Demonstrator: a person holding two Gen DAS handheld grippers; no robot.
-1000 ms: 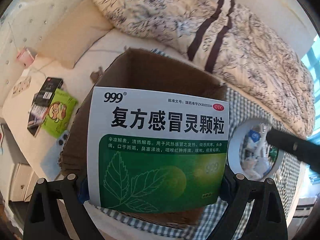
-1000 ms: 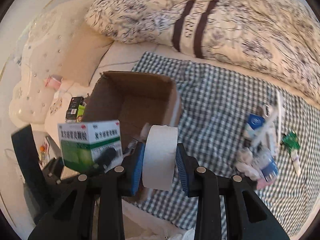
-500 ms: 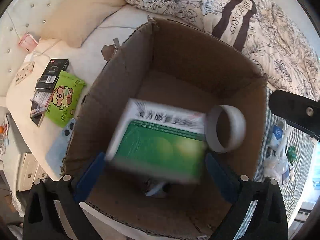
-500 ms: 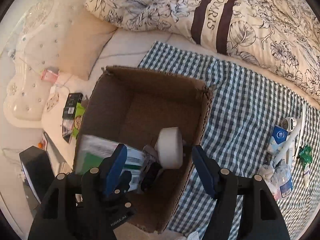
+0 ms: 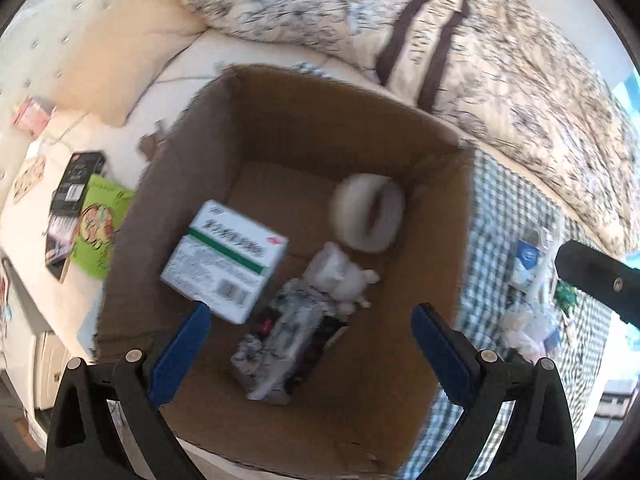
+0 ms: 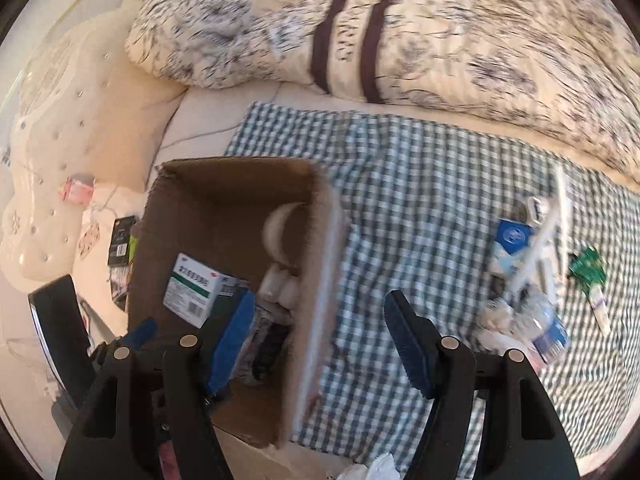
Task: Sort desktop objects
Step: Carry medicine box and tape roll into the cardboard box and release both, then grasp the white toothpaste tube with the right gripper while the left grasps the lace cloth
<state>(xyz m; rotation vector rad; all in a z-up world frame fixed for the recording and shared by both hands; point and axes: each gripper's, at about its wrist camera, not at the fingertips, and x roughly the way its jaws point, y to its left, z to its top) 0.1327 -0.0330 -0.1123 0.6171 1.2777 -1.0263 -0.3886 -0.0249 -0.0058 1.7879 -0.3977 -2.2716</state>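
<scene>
An open cardboard box (image 5: 452,216) (image 6: 320,264) sits on the bed. Inside it lie a white-and-green medicine box (image 5: 224,256) (image 6: 192,286), a white tape roll (image 5: 368,212) (image 6: 280,228), a small white plush toy (image 5: 344,276) and a black-and-white packet (image 5: 280,340). My left gripper (image 5: 308,344) is open and empty above the box's near side. My right gripper (image 6: 320,340) is open and empty over the box's right wall. Several loose items (image 6: 524,280) (image 5: 528,280) lie on the checked cloth (image 6: 420,200) to the right.
A patterned duvet (image 6: 440,32) covers the far side of the bed. A green packet (image 5: 100,236) and a black box (image 5: 78,176) lie on a surface left of the cardboard box. A tufted headboard (image 6: 44,128) stands at the left.
Both grippers opened. The medicine box dropped from my left gripper and the tape roll from my right gripper into the cardboard box. My right gripper has moved right, over the box wall.
</scene>
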